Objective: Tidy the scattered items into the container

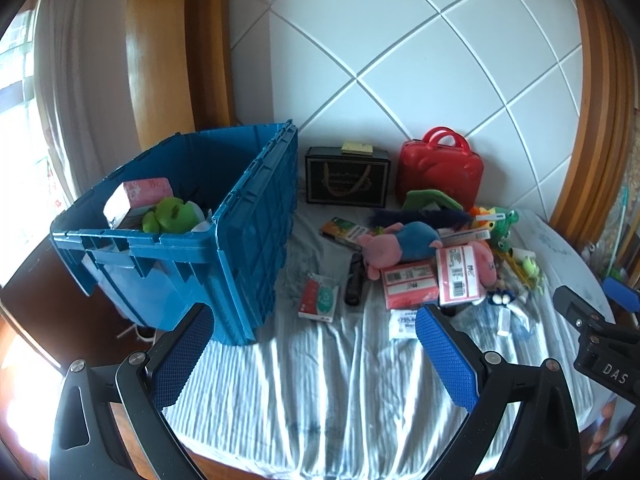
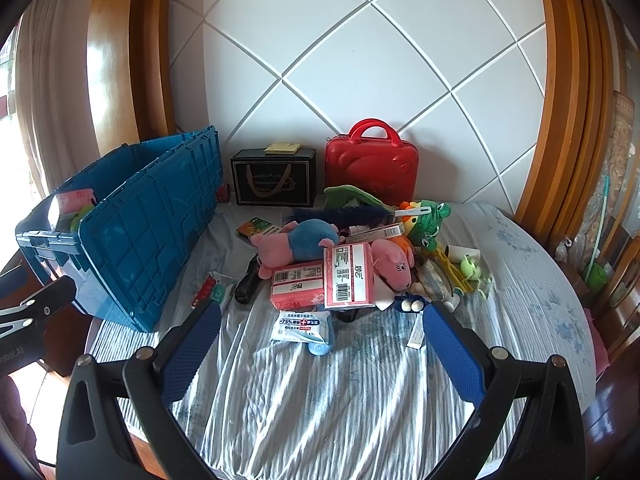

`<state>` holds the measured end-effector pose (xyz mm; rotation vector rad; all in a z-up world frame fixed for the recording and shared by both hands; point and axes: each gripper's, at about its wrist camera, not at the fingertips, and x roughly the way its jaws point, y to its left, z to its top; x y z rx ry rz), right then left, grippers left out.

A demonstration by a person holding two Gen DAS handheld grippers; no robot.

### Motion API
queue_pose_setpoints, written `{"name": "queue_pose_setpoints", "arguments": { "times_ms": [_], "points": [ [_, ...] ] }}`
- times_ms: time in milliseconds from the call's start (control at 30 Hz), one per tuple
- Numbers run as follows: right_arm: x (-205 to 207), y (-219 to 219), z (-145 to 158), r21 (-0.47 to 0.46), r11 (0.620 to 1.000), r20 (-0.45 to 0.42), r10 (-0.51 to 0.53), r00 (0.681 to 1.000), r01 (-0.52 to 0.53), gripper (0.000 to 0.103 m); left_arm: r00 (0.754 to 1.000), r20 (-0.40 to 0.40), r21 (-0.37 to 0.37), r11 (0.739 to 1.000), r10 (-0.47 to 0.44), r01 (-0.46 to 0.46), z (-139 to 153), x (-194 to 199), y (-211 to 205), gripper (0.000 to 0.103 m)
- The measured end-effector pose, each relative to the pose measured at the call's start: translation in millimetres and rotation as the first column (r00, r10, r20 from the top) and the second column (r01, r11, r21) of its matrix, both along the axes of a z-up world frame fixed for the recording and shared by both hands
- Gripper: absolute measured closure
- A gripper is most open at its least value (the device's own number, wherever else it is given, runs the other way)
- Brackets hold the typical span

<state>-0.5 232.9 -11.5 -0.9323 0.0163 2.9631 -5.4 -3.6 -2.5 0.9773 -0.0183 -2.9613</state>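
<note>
Bed (image 2: 320,400) with striped pale-blue sheet carries everything; white quilted headboard (image 2: 360,60) behind. Blue plastic crate (image 1: 248,240) stands on the left part of the bed, lid open, already holding a pink packet (image 1: 146,192) and a green plush (image 1: 174,216). Against the headboard: red hard-shell case with handles (image 2: 370,168), upright, and beside it on its left a black gift box (image 2: 274,182) with a yellow notepad (image 2: 282,148) on top. Scattered pile lies right of the crate, apart from it: pink-and-blue pig plush (image 2: 300,240) lying on its side, a second pink pig plush (image 2: 394,262) partly under a pink tissue pack (image 2: 350,276), another pink tissue pack (image 2: 298,284) touching it on the left, green frog plush (image 2: 428,220) behind them, white wet-wipes pack (image 2: 300,326) nearest the camera. A black remote-like item (image 2: 248,280) and a small red-green box (image 1: 318,300) lie between pile and crate. Left tongs (image 1: 316,360): spread wide, nothing between them, above bare sheet near the crate's corner. Right tongs (image 2: 322,356): spread wide, empty, wet-wipes pack just ahead.
</note>
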Motion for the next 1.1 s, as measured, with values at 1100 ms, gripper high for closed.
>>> {"name": "queue_pose_setpoints", "arguments": {
  "times_ms": [1100],
  "points": [
    [0.5, -10.4, -4.0, 0.018, 1.000, 0.011, -0.003, 1.000, 0.003, 0.000, 1.000, -0.009, -0.015, 1.000, -0.009, 0.009, -3.7, -2.2, -5.0, 0.001]
  ]
}}
